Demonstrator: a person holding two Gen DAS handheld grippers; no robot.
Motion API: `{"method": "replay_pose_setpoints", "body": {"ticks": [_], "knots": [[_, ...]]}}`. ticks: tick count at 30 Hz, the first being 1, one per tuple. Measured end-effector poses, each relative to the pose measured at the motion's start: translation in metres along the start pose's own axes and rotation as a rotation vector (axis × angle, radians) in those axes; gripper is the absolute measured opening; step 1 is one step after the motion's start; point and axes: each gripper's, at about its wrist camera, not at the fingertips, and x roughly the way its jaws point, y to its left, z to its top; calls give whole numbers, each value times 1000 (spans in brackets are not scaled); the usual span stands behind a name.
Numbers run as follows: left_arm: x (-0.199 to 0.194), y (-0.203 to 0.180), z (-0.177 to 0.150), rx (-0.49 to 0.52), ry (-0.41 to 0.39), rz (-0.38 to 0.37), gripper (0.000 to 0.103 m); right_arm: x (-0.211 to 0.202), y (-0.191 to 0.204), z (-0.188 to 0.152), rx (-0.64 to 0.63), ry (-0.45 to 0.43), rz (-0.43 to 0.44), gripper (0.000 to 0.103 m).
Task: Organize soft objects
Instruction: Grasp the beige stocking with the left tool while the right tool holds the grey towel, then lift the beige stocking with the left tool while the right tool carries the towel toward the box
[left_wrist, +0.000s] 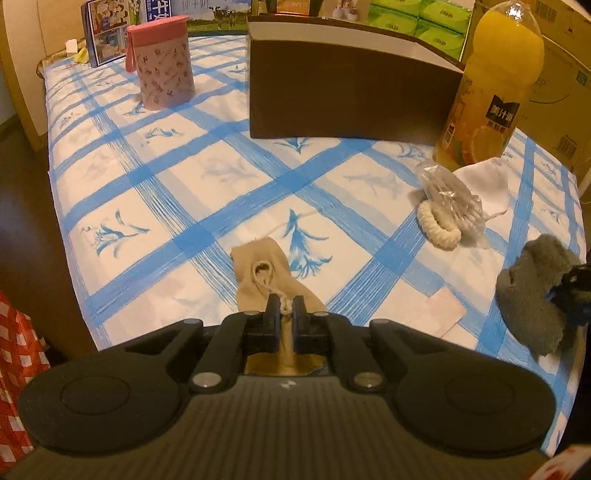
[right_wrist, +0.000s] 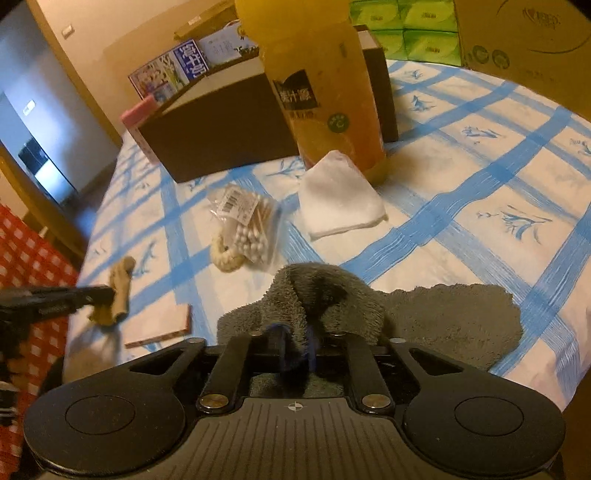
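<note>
A beige sock (left_wrist: 258, 273) lies crumpled on the blue-checked tablecloth (left_wrist: 184, 166), and my left gripper (left_wrist: 286, 306) is shut on its near end. In the right wrist view that sock (right_wrist: 120, 291) hangs from the left gripper (right_wrist: 109, 295) at the table's left edge. A grey fluffy sock (right_wrist: 325, 299) is bunched up between the blurred fingers of my right gripper (right_wrist: 293, 343), which is shut on it; a flat grey part (right_wrist: 454, 317) spreads to the right. The left wrist view shows the grey sock (left_wrist: 528, 295) at far right, with the right gripper (left_wrist: 570, 295) on it.
On the cloth lie a cream scrunchie (right_wrist: 225, 258), a bag of cotton swabs (right_wrist: 251, 225), a folded white cloth (right_wrist: 340, 195) and a flat pink card (right_wrist: 159, 325). Behind stand an orange juice bottle (left_wrist: 495, 92), a brown box (left_wrist: 351, 92) and a pink canister (left_wrist: 164, 70).
</note>
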Motion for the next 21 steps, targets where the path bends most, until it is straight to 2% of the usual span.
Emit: {"method": "replay_pose_setpoints", "body": {"ticks": [2, 3, 4, 5, 8, 12, 14, 16, 19, 21], "knots": [[1, 1, -2, -3, -1, -1, 6, -15, -6, 2, 25, -33, -5, 57], [1, 1, -2, -8, -2, -3, 6, -21, -8, 2, 29, -57, -29, 67], [1, 2, -2, -14, -3, -7, 6, -24, -10, 2, 27, -73, -67, 88], [2, 3, -2, -18, -4, -8, 6, -27, -13, 2, 25, -84, -112, 93], [2, 2, -2, -18, -4, -8, 7, -22, -29, -1, 57, -68, -214, 94], [3, 1, -2, -15, -4, -5, 7, -8, -45, -9, 133, -44, -215, 98], [3, 2, -2, -23, -3, -9, 7, -6, -45, -12, 165, -65, -206, 98], [3, 3, -2, -30, -3, -13, 7, -5, -39, -13, 173, -73, -183, 98], [3, 3, -2, -30, -4, -14, 7, -7, -27, -13, 194, -102, -66, 97], [4, 3, -3, -29, -4, -13, 8, -4, -17, -10, 181, -96, -19, 97]]}}
